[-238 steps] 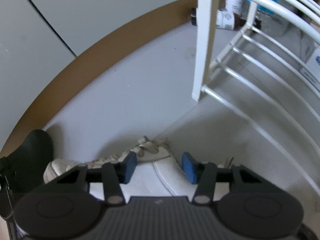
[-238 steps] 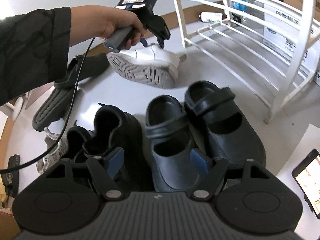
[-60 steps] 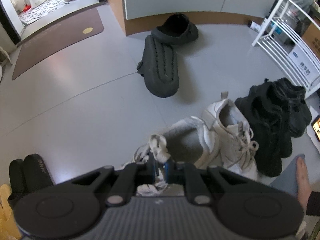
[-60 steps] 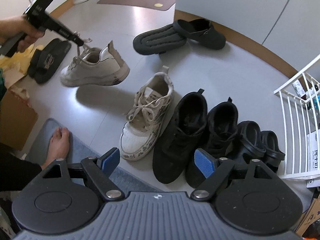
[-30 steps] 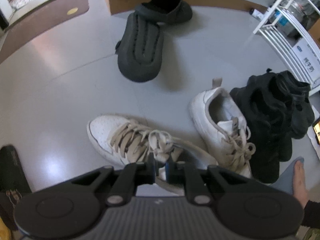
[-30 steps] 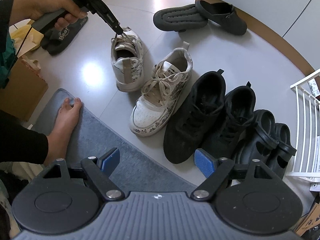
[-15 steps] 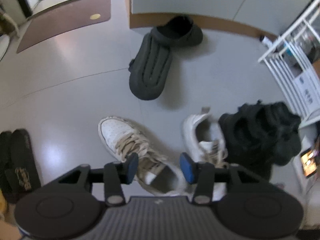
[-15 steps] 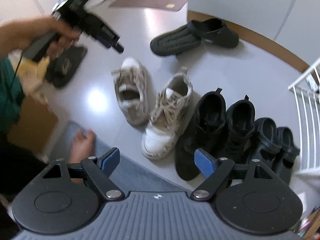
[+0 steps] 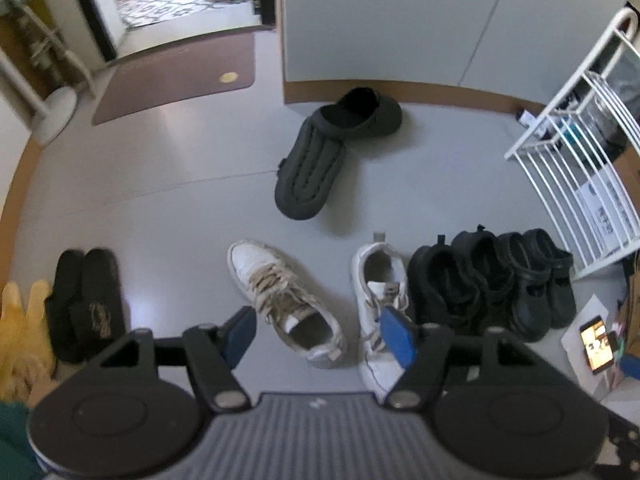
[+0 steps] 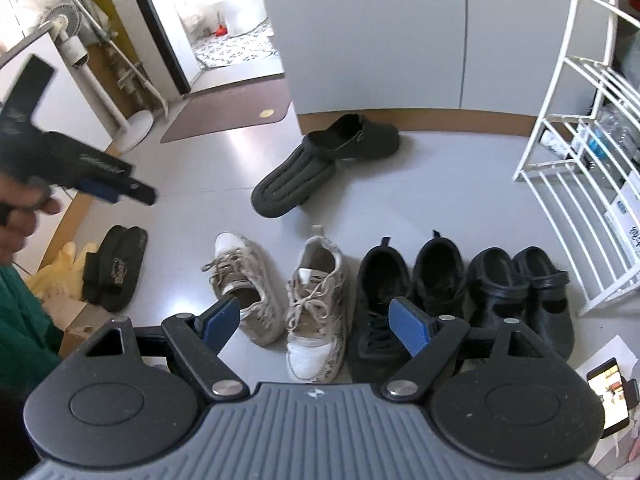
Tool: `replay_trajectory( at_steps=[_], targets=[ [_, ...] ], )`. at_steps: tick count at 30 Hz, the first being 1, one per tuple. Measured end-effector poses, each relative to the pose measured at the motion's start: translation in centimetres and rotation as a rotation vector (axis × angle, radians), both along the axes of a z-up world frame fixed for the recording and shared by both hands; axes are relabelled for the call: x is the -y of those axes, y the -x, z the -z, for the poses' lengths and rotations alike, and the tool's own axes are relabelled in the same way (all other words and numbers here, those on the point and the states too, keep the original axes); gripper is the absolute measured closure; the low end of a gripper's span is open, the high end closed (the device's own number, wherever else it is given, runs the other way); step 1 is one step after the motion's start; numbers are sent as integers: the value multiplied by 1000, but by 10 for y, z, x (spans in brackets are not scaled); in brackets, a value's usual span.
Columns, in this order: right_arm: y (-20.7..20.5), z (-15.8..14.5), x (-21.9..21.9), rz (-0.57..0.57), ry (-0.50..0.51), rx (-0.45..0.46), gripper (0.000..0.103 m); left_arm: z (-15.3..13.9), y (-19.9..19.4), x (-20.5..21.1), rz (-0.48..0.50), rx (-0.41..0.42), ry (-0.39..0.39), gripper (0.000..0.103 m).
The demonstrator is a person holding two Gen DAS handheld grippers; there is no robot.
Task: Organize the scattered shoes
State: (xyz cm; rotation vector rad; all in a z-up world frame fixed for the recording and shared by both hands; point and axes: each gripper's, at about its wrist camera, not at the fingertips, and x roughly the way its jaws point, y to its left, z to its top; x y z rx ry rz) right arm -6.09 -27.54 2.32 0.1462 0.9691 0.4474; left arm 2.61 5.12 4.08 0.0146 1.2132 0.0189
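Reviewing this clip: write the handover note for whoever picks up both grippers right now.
Left gripper: open, empty; jaws just opened.
Right gripper: open, empty.
Row by the white rack: black clogs, black sneakers, white sneaker.
Second white sneaker stands beside its mate, angled apart.
Left to do: dark slippers near the wall, one sole up; black sandals on the left.
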Motion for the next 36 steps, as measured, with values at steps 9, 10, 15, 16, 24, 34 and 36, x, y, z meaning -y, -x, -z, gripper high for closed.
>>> replay_trajectory(
  at_steps=[9,10,15,16,24,34,36],
  targets=[
    [-5,8,23,78,13,-31,17,9,11,20,-22,-34,18,23],
    [-7,10,22,87,37,-36,17,14,12,19,-28,-40,22,23],
    [-11,22,10,76,92,-56,17,37,18,9,-57,-75,54,23],
    [-12,23,7,69,99,-58,17,43,19,5,-73,-83,64,23],
    [-19,44,-25,84,89,-117,17,62,29,-5,-57,-38,123,23],
    [-28,44,-53,138,66,-111,17,90,17,-2,76,-51,97,23],
    [-32,52,-62,155,70,-129,17,94,13,0,87,-68,98,23]
  ],
)
